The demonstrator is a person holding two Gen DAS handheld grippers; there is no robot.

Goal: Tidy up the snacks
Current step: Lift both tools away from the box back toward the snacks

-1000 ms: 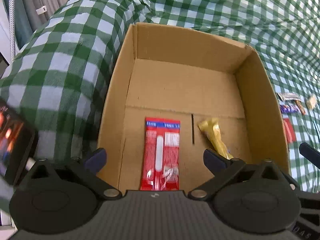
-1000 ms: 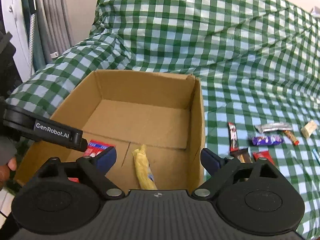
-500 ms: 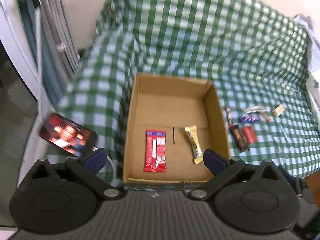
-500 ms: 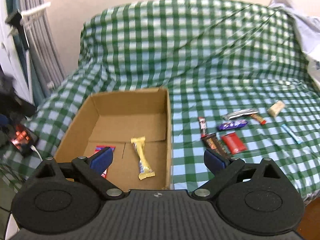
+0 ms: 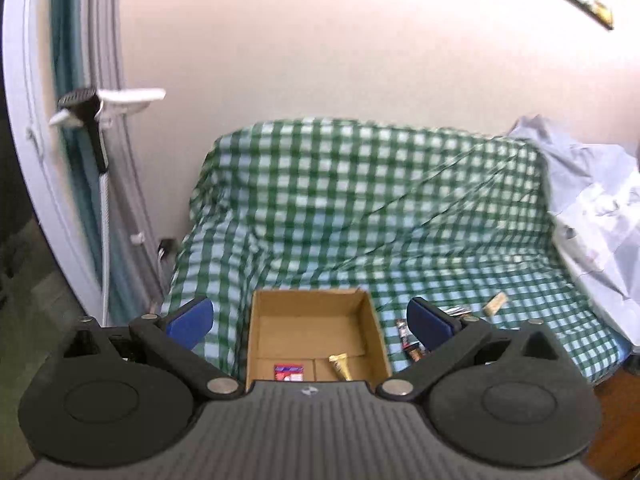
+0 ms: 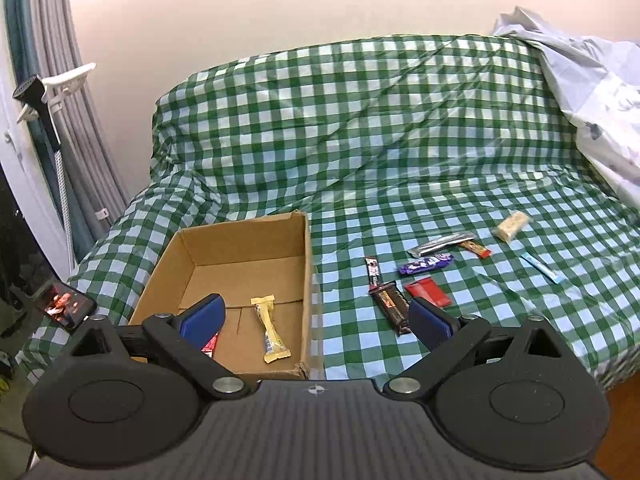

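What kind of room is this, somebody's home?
Most likely a home, perhaps a living room or bedroom. A sofa or bed under a green checked cover stands against a plain wall, curtains hang at the left, and a phone lies beside the box.

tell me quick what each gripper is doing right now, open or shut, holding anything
Left gripper: open, holding nothing, back from the cardboard box.
Right gripper: open, holding nothing, above the box's near edge.

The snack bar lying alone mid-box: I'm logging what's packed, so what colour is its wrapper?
Pale yellow, with a small dark patch, on the snack bar. The right wrist view shows it best.
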